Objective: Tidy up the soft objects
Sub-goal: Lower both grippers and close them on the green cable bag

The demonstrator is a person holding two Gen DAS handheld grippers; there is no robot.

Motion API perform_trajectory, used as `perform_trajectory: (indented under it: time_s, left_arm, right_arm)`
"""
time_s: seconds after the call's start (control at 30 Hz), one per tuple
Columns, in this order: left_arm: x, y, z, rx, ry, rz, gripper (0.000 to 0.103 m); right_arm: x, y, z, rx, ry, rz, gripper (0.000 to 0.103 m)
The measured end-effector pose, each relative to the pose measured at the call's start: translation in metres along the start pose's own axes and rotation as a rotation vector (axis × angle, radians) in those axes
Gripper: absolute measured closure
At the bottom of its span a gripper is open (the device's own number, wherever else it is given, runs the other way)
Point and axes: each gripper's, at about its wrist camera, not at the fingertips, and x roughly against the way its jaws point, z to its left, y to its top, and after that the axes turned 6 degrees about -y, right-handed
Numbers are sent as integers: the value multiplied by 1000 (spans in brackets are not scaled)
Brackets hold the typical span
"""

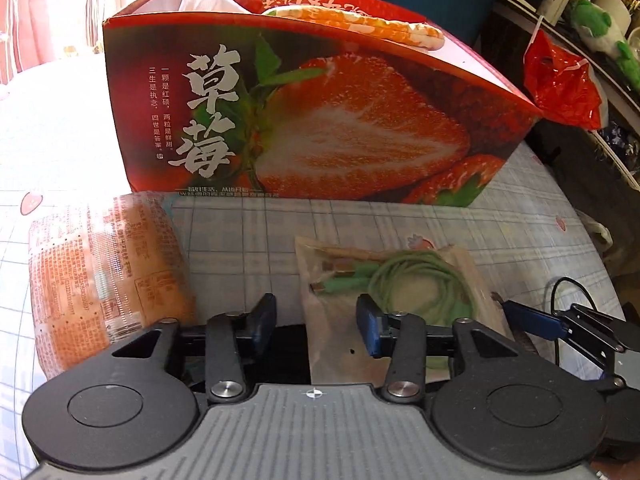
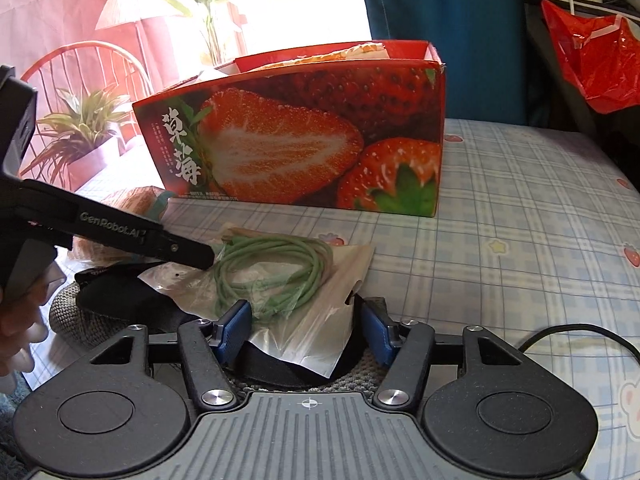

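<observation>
A strawberry box (image 1: 320, 120) is standing on the checked sheet (image 2: 520, 220). Before it, a bagged green cable (image 2: 272, 276) is lying between both grippers' part-open jaws: the left gripper (image 1: 316, 320) and right gripper (image 2: 304, 332) are gripping nothing.

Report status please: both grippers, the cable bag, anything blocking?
Left gripper open over cable bag. Right gripper around bag's near edge, grip unclear. Strawberry box behind, path clear.
</observation>
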Motion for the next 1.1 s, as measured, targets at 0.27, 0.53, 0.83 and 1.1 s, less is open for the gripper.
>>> perform_trajectory:
  time_s: [0.27,0.53,0.83,1.1]
  left_arm:
    - [3,3,19,113,-63,-13,51]
    - [-3,0,18,147,-182,13,52]
    - [9,-12,-4,72,-145,-27,84]
    - [25,-24,-32,-68,-101,-96,86]
  right_arm:
    - [-1,0,-2,-8,4,2,46]
    - [-2,0,-2,-17,6,2,46]
    - [-4,9,-10,-68,43,25,52]
    - [-15,16,-37,-227,109,63,70]
